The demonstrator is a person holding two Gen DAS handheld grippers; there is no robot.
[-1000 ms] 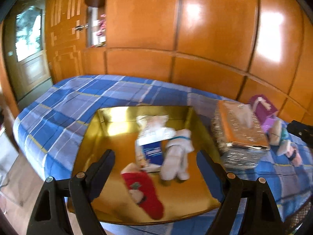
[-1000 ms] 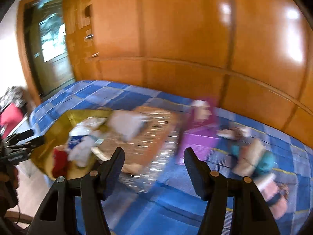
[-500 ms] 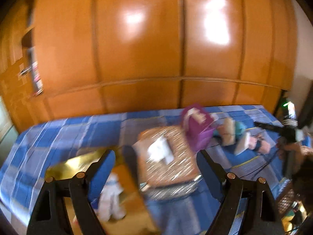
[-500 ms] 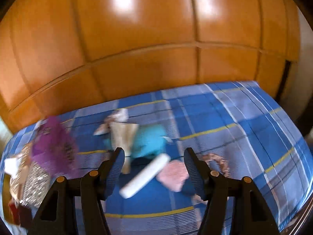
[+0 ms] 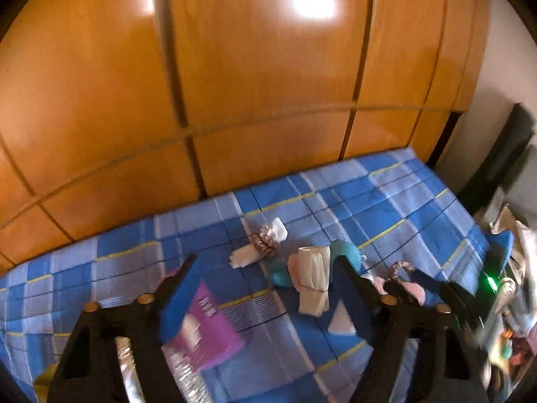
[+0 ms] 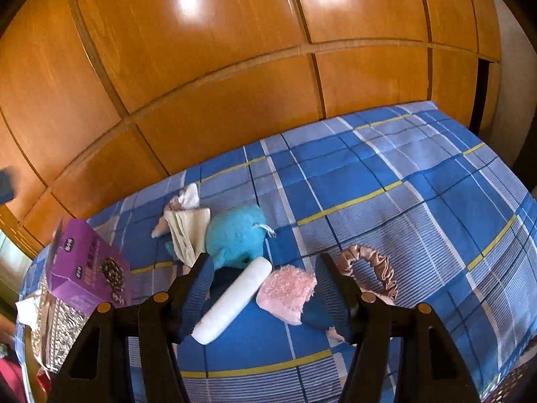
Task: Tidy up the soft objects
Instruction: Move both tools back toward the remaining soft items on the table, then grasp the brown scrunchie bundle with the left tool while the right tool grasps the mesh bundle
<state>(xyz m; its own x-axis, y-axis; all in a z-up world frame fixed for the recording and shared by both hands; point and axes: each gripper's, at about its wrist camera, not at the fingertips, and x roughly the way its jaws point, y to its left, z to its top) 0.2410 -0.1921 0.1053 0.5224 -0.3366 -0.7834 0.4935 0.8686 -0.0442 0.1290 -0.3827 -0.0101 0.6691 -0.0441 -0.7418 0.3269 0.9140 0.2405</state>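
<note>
Right wrist view: the right gripper point(image 6: 265, 288) is hanging over the blue plaid bed cover point(image 6: 386, 201), its two black fingers point(image 6: 194, 288) standing apart and gripping nothing. Between them a white cylindrical roll of soft cloth point(image 6: 231, 302) is lying slantwise on the cover, its lower end near the left finger, and a fluffy pink pad point(image 6: 287, 294) is lying just beside it, close to the right finger. Beyond the left fingertip a turquoise plush toy point(image 6: 235, 238) is resting against a folded beige cloth point(image 6: 189, 231). Just outside the right finger a bronze satin scrunchie-covered headband point(image 6: 372, 268) is arching on the cover. Far out to the left of the left finger a purple cardboard box point(image 6: 84, 268) is leaning on a glittery silver box point(image 6: 57, 325).

In the left wrist view, which is blurred, the left gripper point(image 5: 265, 288) is closing its fingers point(image 5: 178, 288), with nothing pressed between them; the same beige cloth point(image 5: 313, 282) and turquoise toy point(image 5: 345, 252) are lying in the gap ahead, nearer the right finger. The purple box point(image 5: 208, 332) is sitting just behind the left finger. Beyond the tips a small white cloth roll banded by a brownish scrunchie point(image 5: 260, 248) is lying on the cover. Polished orange wooden panels point(image 5: 255, 77) are rising behind the bed.
</note>
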